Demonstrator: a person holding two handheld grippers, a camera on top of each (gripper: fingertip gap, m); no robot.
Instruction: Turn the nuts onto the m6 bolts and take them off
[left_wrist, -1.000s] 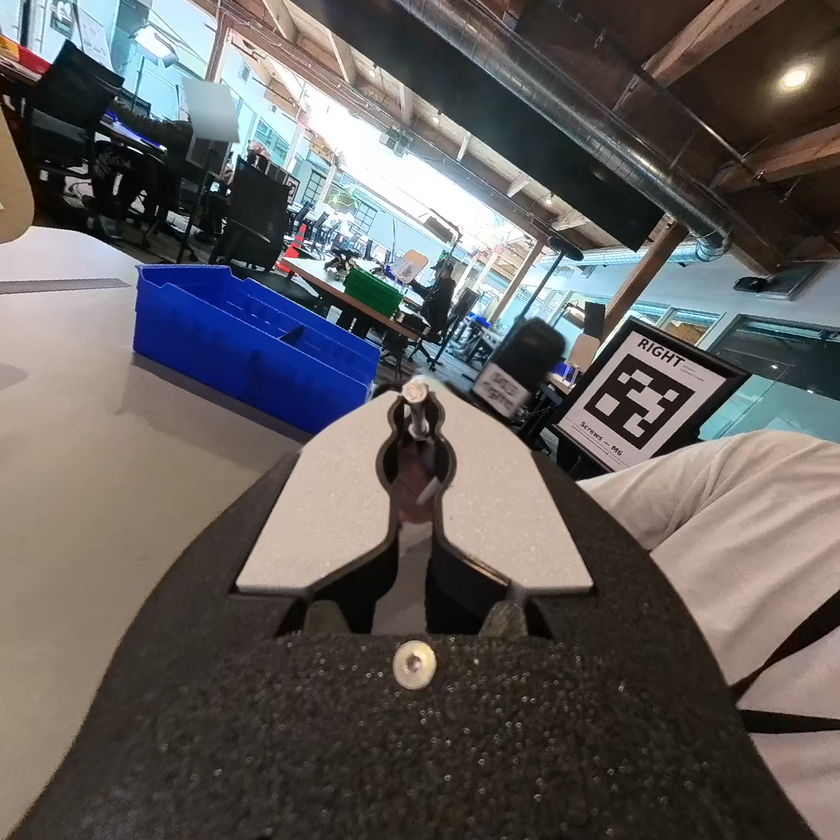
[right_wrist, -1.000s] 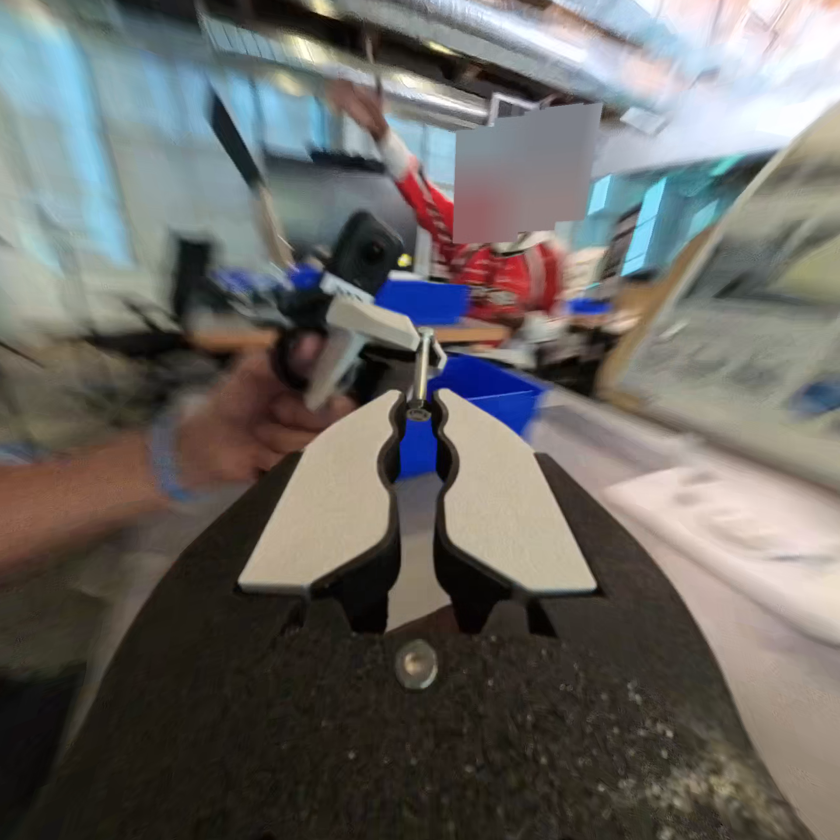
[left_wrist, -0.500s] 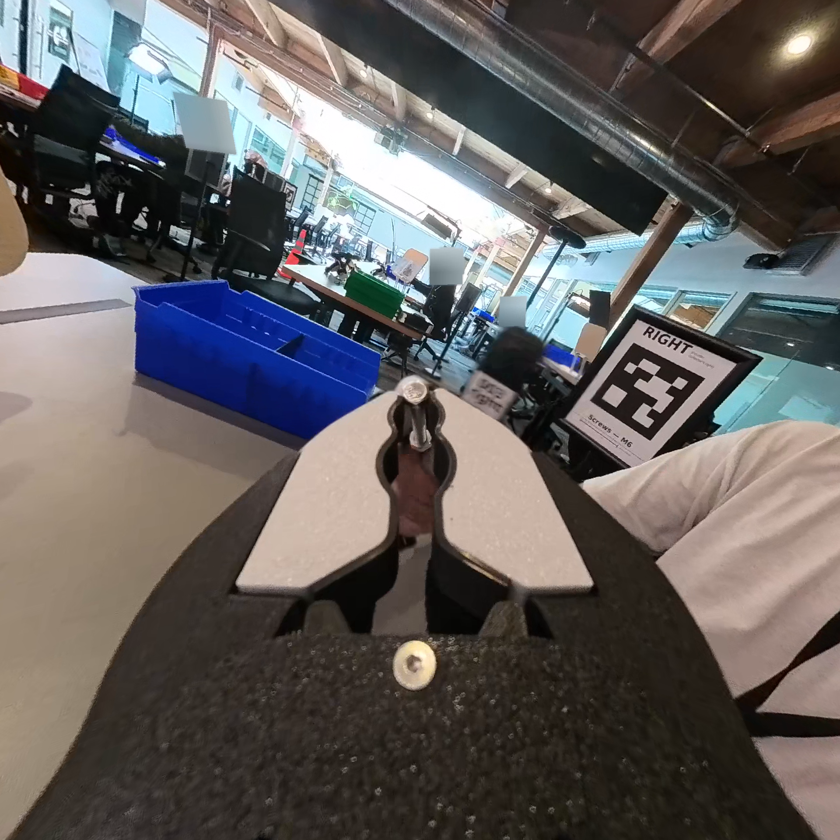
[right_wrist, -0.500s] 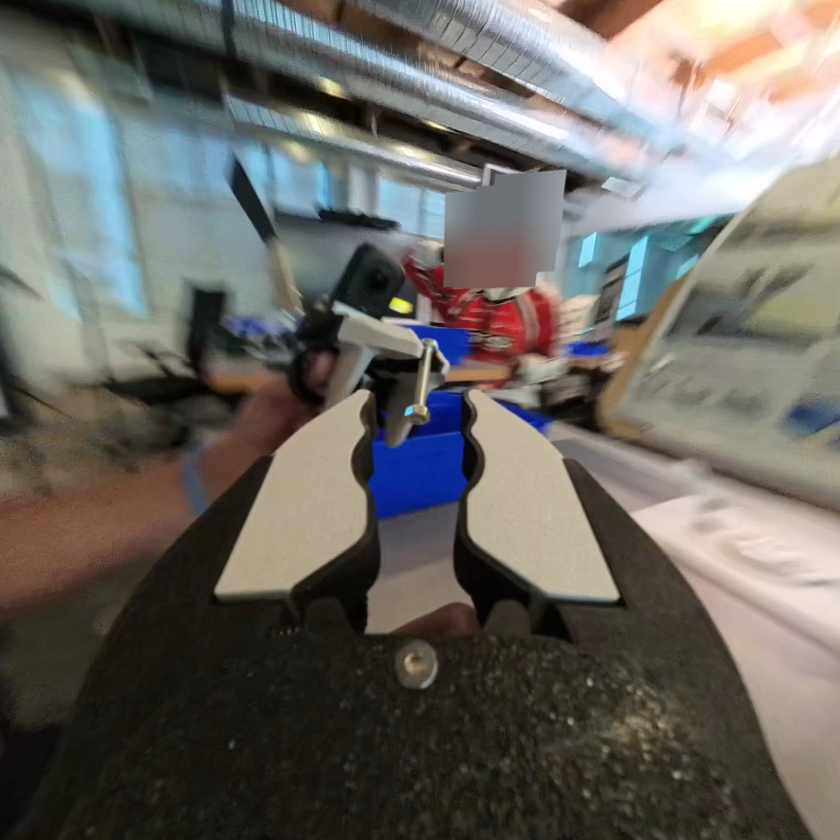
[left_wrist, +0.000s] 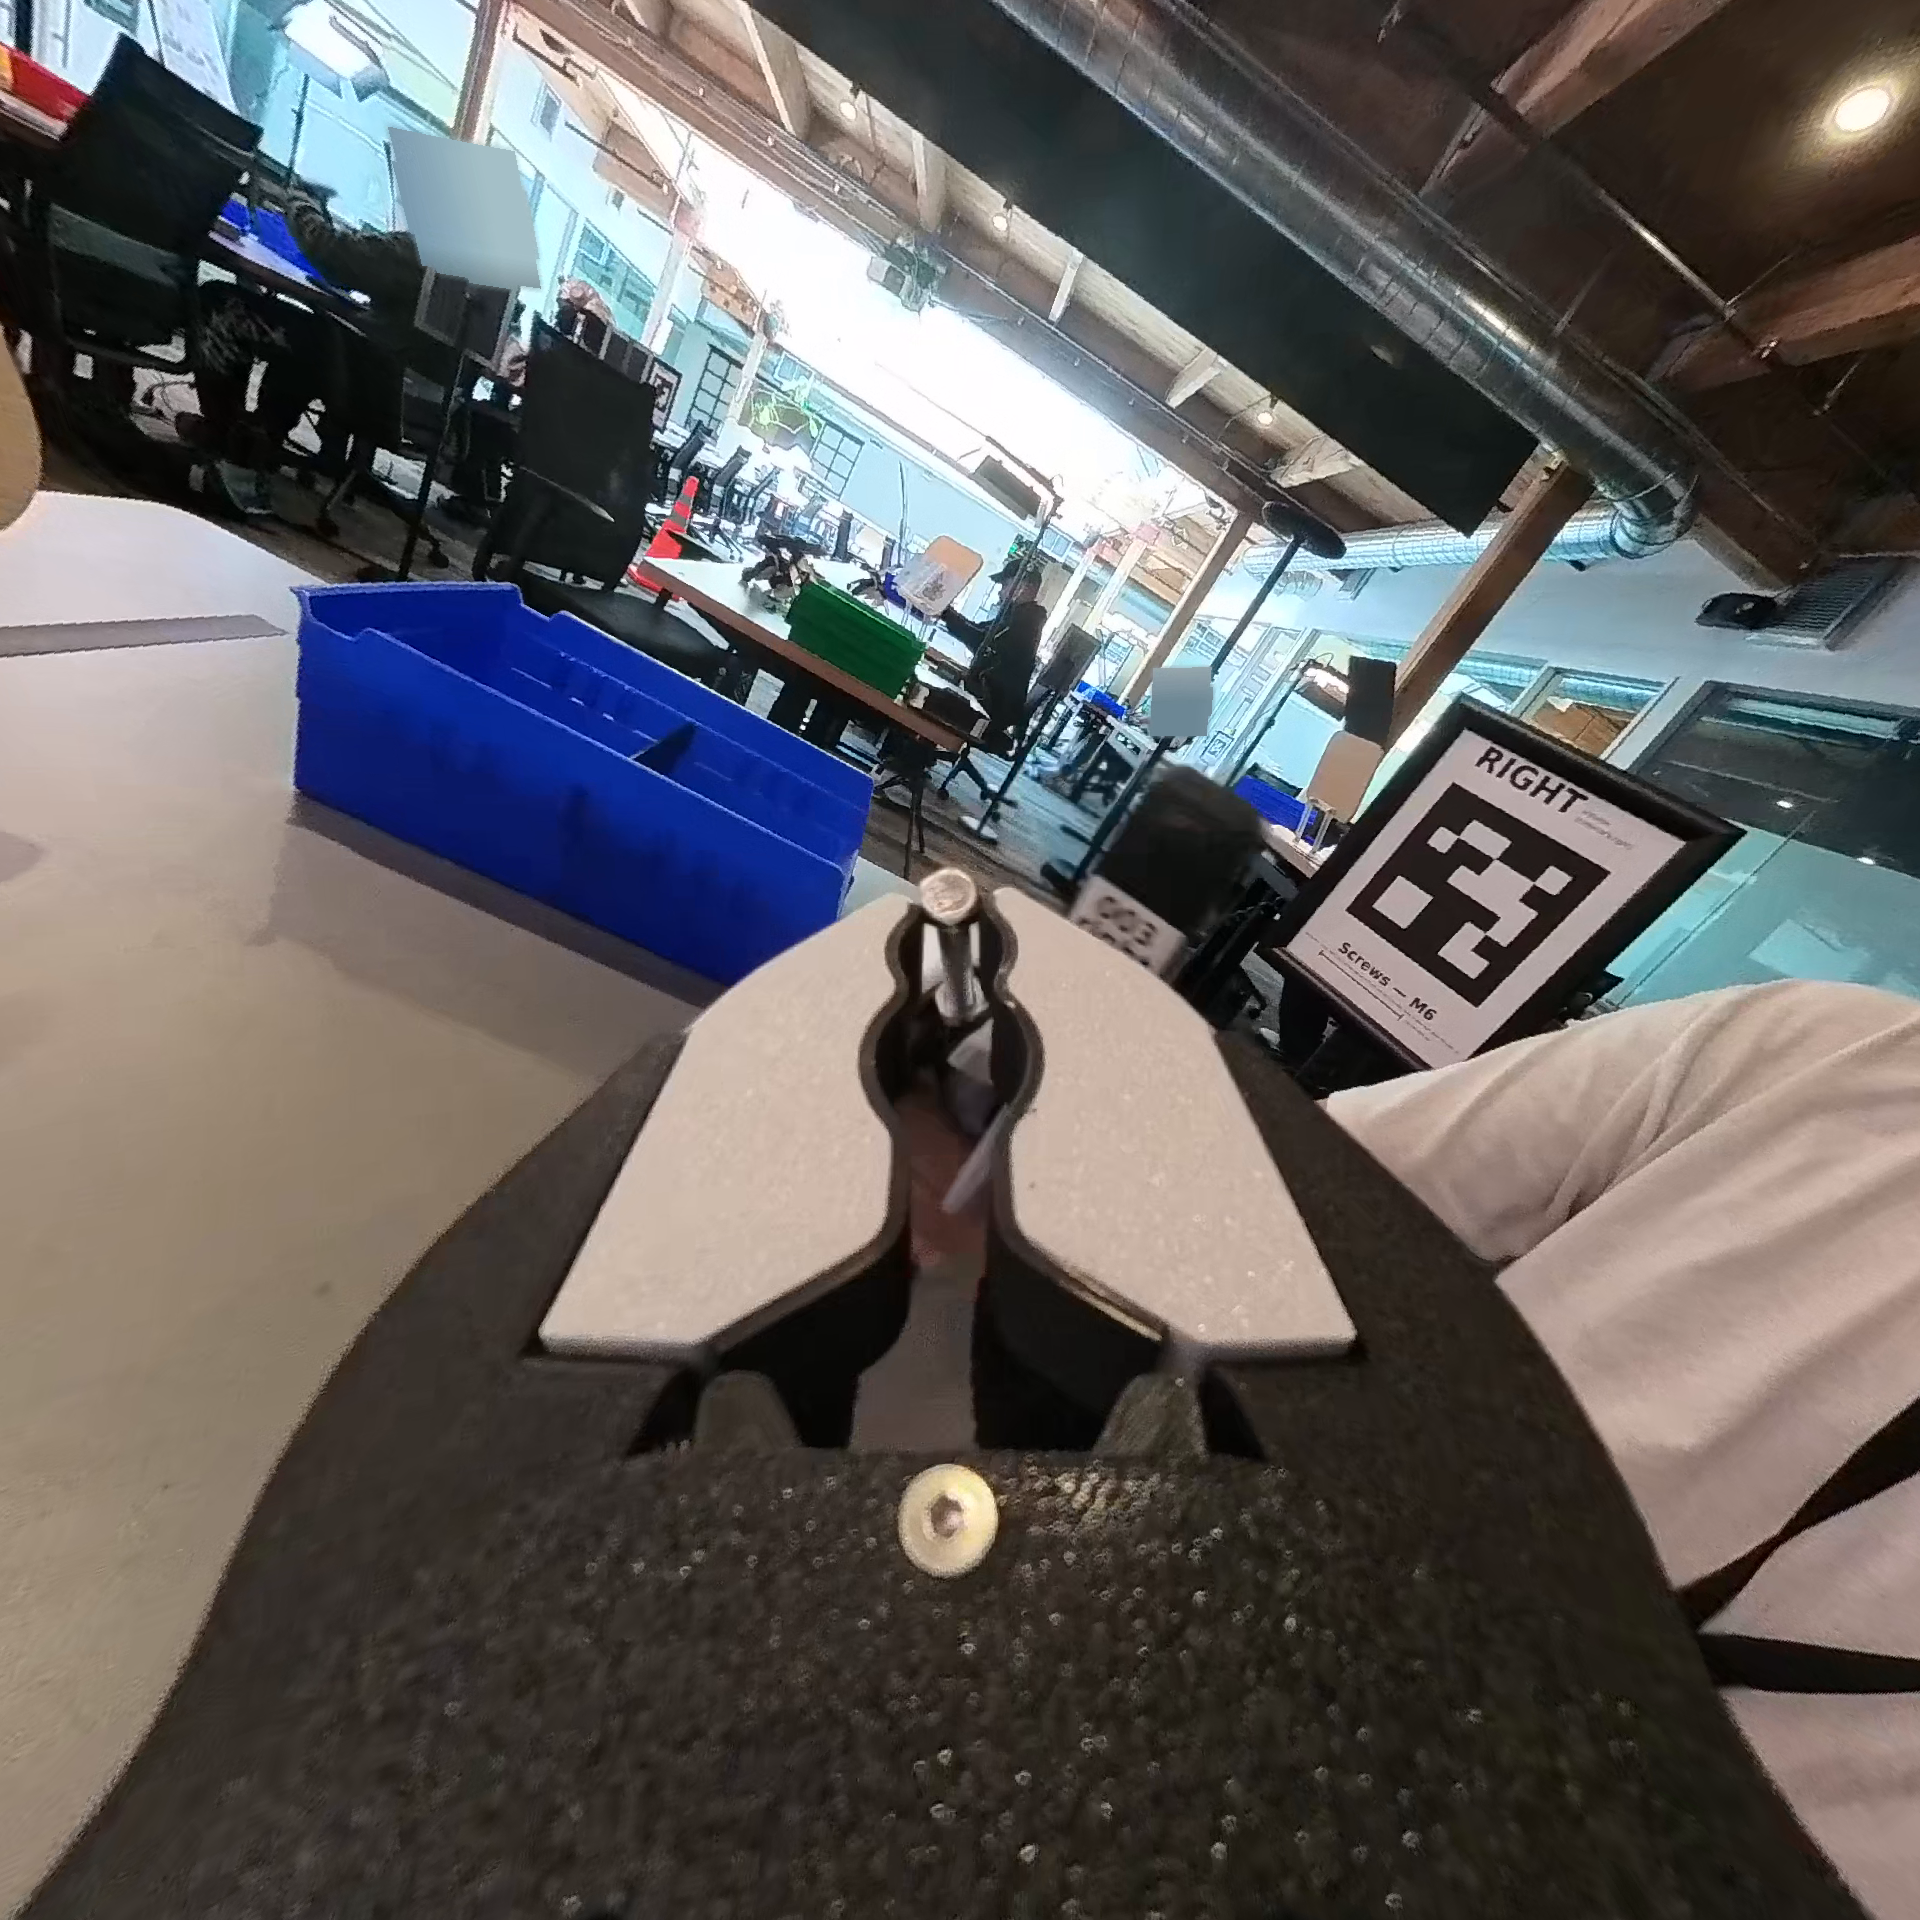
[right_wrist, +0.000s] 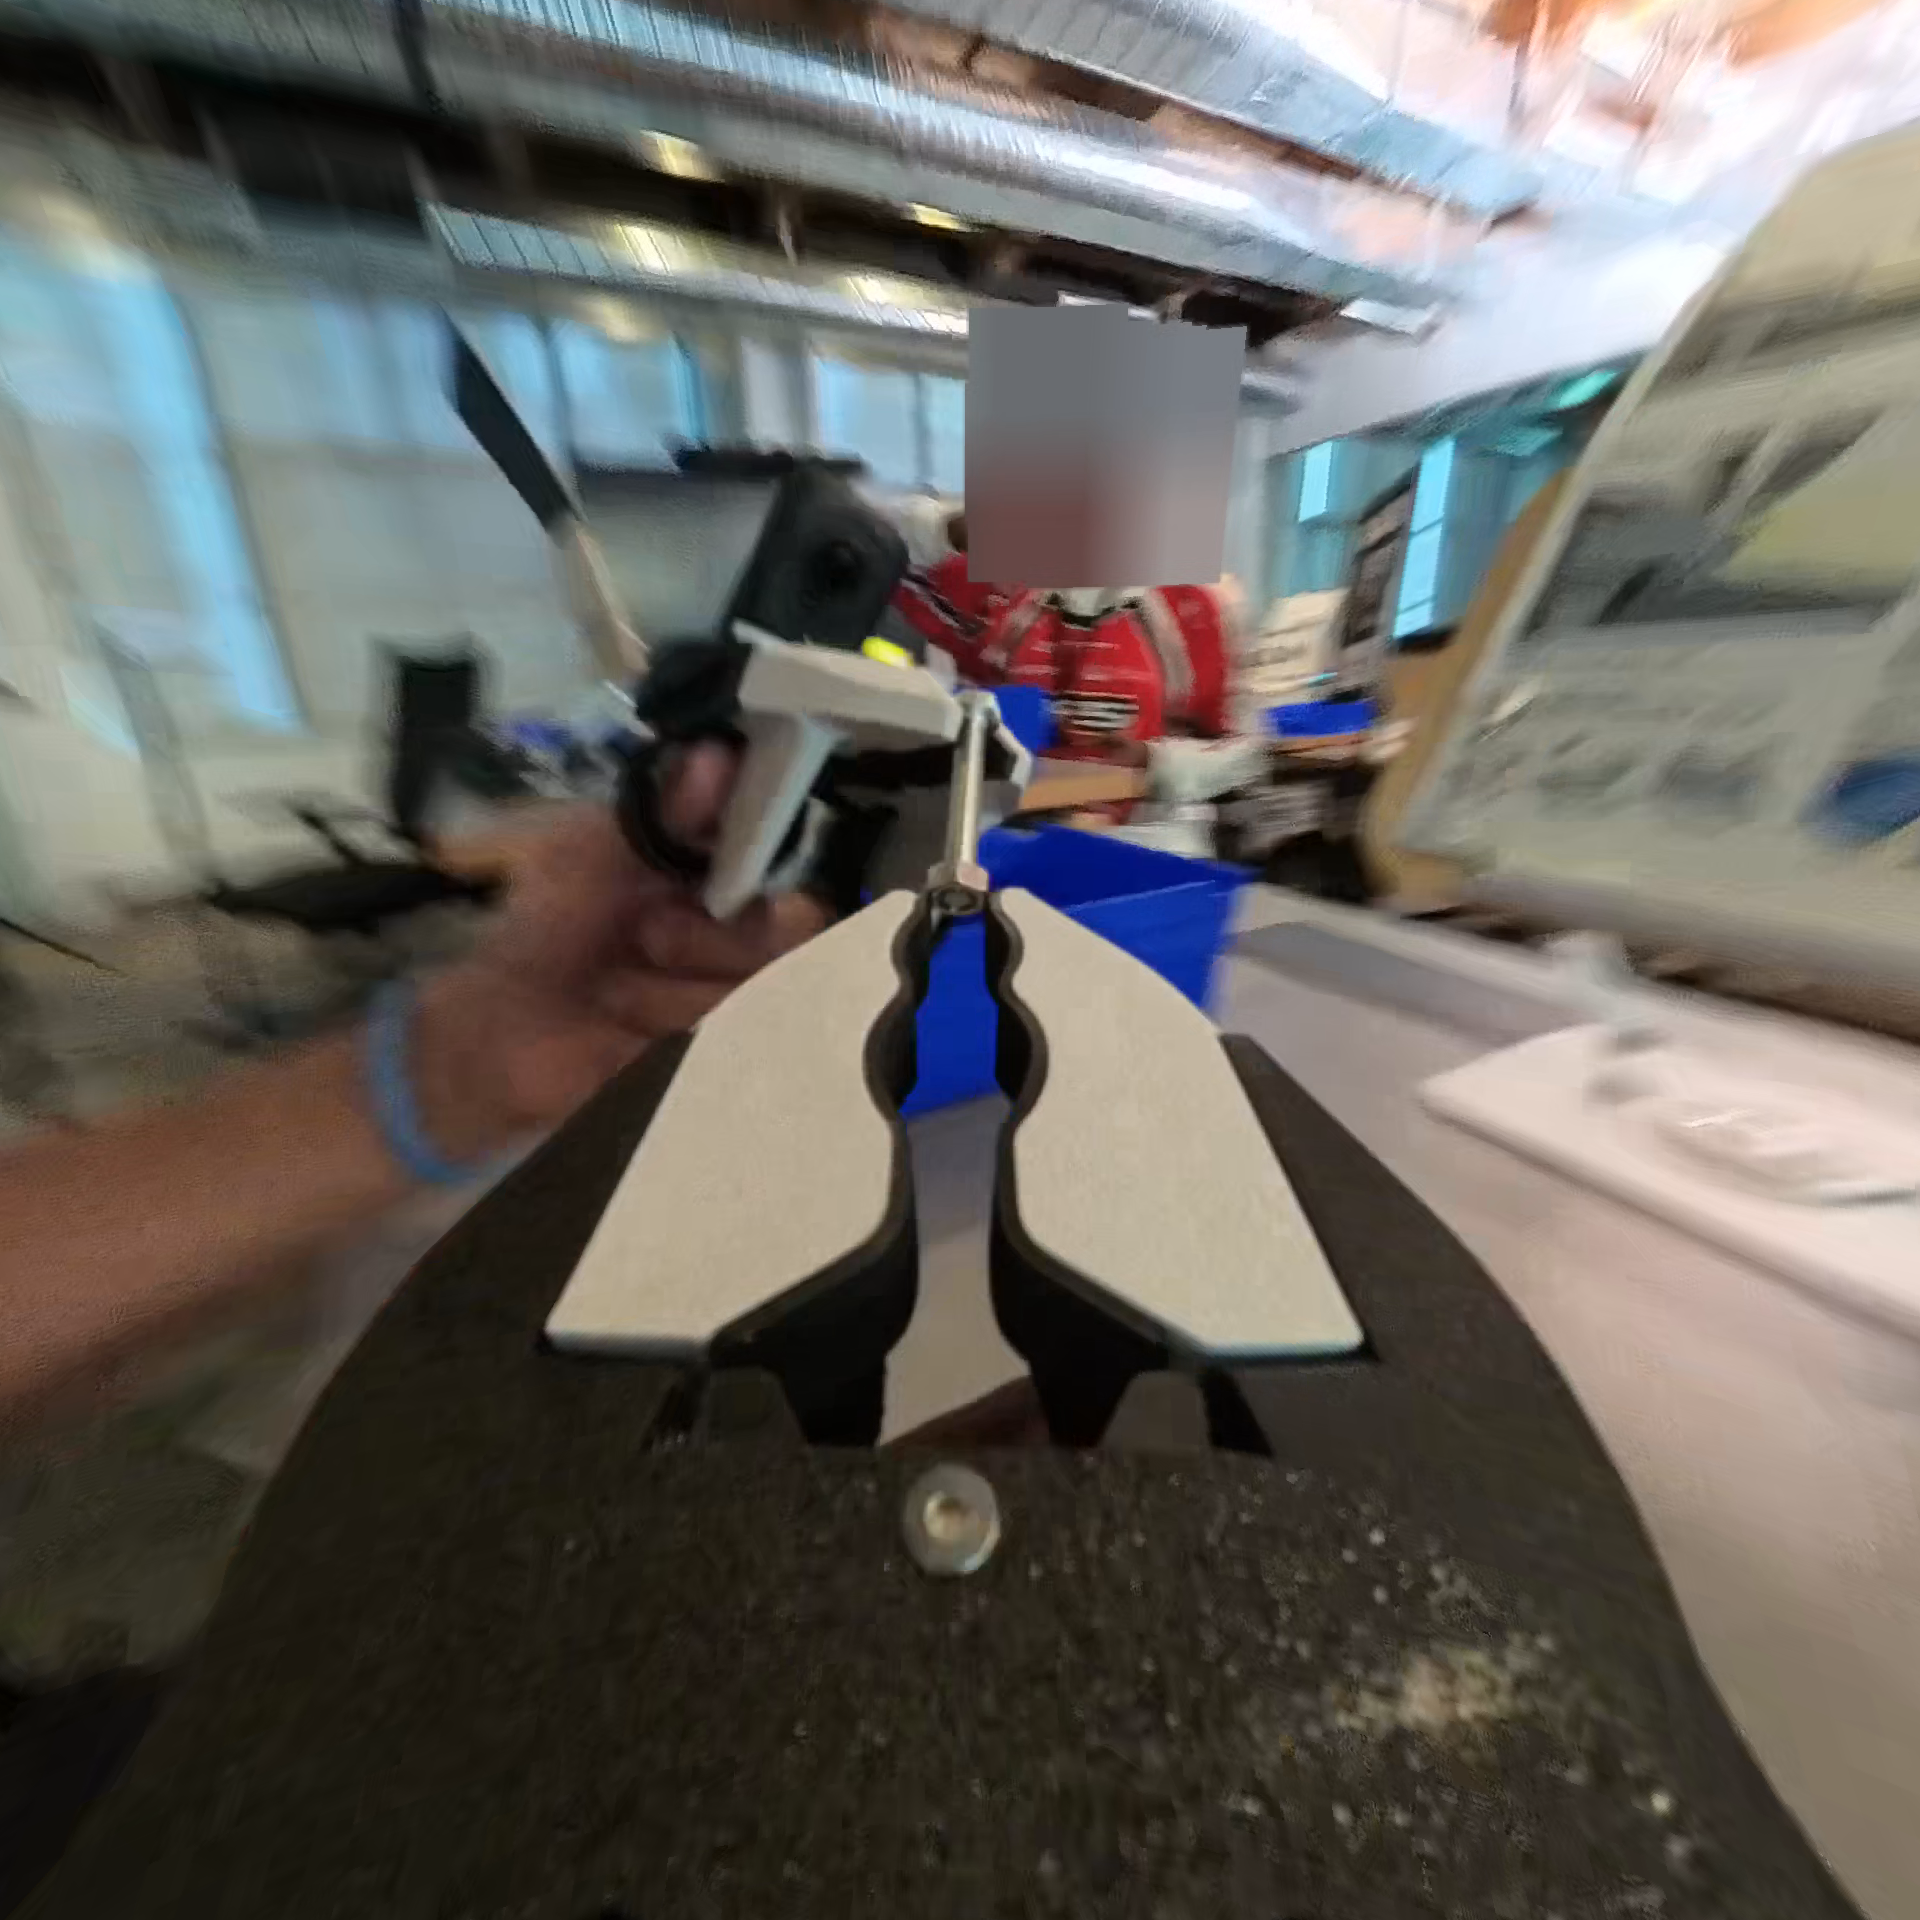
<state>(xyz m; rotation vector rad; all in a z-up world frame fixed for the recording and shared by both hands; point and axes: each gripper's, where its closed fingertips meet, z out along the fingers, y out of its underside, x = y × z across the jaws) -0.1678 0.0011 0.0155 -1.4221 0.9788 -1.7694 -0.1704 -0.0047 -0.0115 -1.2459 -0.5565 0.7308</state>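
Observation:
My left gripper (left_wrist: 951, 920) is shut on the head end of a silver M6 bolt (left_wrist: 951, 896), whose shaft runs down between the fingers. The right wrist view shows the same gripper (right_wrist: 852, 707) holding the bolt (right_wrist: 966, 790) with its shaft pointing at my right gripper. A silver nut (right_wrist: 961, 883) sits on the bolt's lower end. My right gripper (right_wrist: 956, 912) is shut on this nut at its fingertips. Both are held in the air above the grey table (left_wrist: 208, 1039).
A blue bin (left_wrist: 561, 769) stands on the table beyond the grippers and also shows in the right wrist view (right_wrist: 1122, 904). A framed marker sign (left_wrist: 1475, 914) stands at the right, beside a white sleeve (left_wrist: 1662, 1195). A white tray (right_wrist: 1714, 1143) lies at the right. A person in red (right_wrist: 1101, 655) is behind. My left and right fingertips are right by each other.
My right gripper let go of the nut, opened wide and drew back a little, then came together on the nut once more. My left gripper kept hold of the bolt.

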